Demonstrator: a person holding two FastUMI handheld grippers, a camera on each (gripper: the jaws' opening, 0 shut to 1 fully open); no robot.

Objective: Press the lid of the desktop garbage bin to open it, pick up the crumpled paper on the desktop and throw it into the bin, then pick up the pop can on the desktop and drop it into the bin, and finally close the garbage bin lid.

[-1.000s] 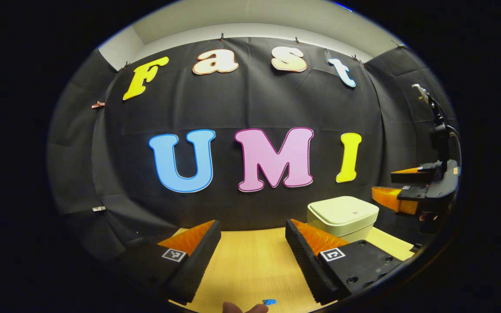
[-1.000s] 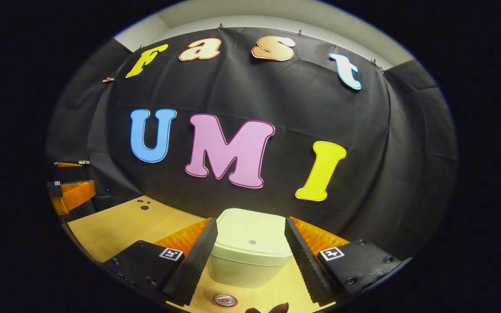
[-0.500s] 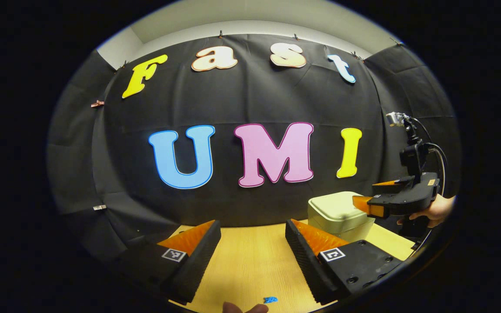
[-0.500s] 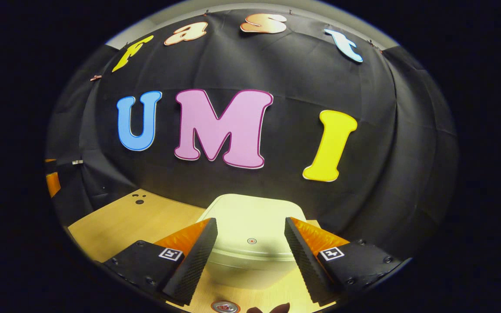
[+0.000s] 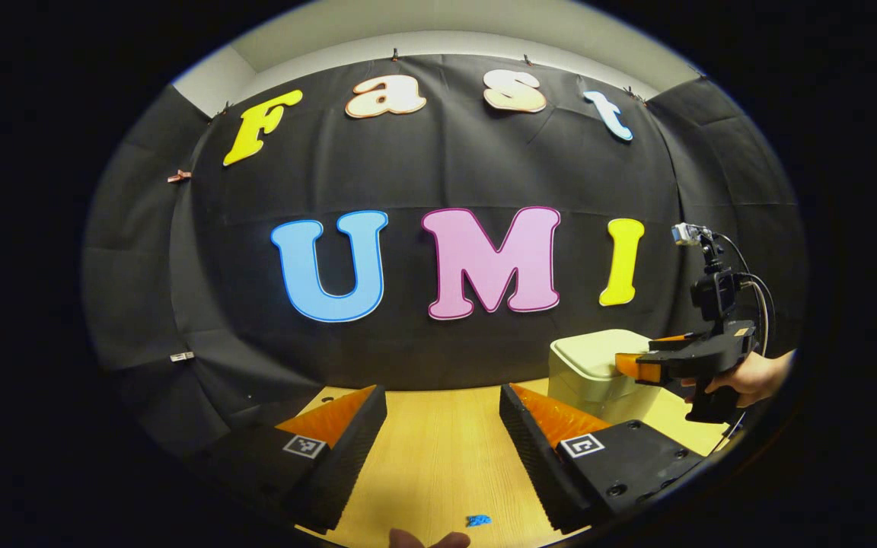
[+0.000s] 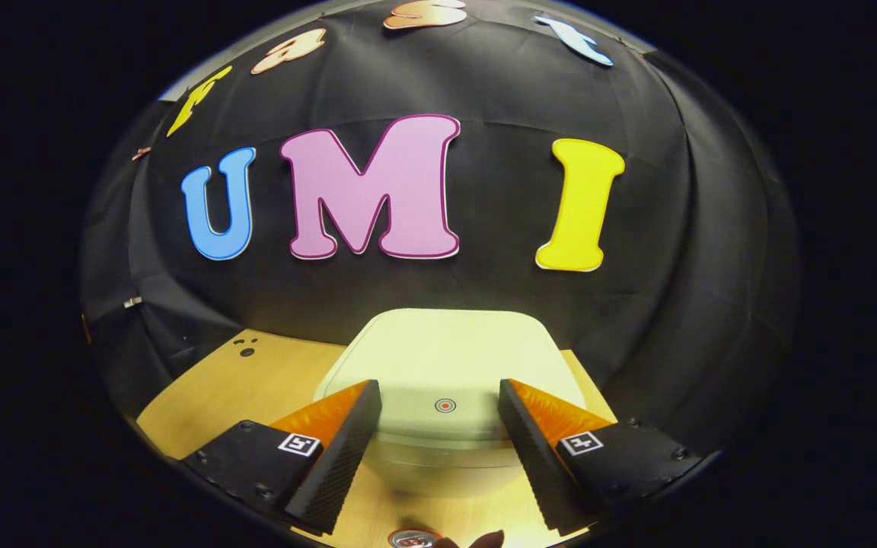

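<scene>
the tabletop carries the garbage bin at 12 o'clock from the right tongs, very near, its lid lying flat and shut. the small round mark on the lid sits between the two fingers, so the right hand is the nearer one; the left tongs have the bin at about 2 o'clock, farther off. both tongs stand wide open and hold nothing. the pop can stands at 6 o'clock, just before the bin. a shut lid fits both the press to open and the end.
</scene>
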